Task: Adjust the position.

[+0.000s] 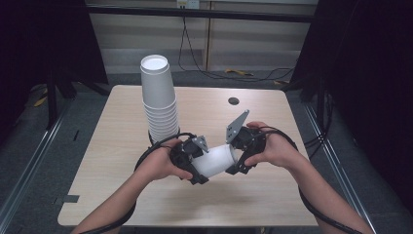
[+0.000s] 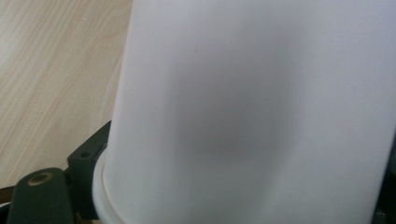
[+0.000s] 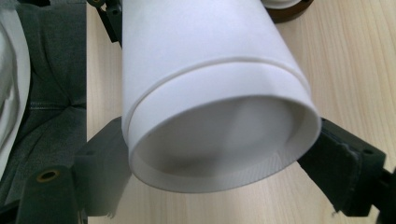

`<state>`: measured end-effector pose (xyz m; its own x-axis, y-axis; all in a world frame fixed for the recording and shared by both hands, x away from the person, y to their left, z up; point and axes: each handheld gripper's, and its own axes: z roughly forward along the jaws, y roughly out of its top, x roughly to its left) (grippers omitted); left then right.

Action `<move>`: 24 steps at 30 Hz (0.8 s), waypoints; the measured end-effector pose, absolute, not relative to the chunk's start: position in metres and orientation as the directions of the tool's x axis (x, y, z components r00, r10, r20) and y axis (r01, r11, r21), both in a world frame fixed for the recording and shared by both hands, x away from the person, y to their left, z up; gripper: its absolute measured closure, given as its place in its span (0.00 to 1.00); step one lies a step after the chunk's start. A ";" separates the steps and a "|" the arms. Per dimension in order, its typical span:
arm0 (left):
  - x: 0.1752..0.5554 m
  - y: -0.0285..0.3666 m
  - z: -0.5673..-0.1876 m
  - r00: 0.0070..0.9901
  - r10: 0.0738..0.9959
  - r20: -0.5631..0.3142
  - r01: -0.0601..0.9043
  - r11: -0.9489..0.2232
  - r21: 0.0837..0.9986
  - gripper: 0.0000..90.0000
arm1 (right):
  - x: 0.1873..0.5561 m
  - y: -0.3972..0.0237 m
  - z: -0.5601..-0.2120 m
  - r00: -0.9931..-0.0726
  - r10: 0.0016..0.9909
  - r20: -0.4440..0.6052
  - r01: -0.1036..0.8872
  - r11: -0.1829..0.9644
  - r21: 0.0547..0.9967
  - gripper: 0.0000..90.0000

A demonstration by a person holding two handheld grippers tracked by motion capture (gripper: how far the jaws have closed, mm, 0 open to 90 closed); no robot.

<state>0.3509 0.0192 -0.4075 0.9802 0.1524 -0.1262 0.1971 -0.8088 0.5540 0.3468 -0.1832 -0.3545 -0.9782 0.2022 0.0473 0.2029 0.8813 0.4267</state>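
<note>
Above the bench (image 1: pixel 122 146), we hold one white paper cup (image 1: pixel 216 160) sideways, left tool (image 1: pixel 196 165) and right tool (image 1: pixel 237 155) both pinching it, beside the cup stack (image 1: pixel 158 97).

My test room, like a lab, my one pale wood table (image 1: pixel 122 195) alone on grey floor (image 1: pixel 29 161), black curtains (image 1: pixel 380 73) on both sides, metal rails (image 1: pixel 29 168), loose cables (image 1: pixel 234 74) by the back wall (image 1: pixel 243 44)
</note>
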 end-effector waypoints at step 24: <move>0.351 0.012 -0.405 0.986 0.135 -0.100 0.167 -0.861 0.480 0.15 | 0.345 -0.172 -0.351 -0.988 0.151 0.015 0.148 0.934 0.326 0.17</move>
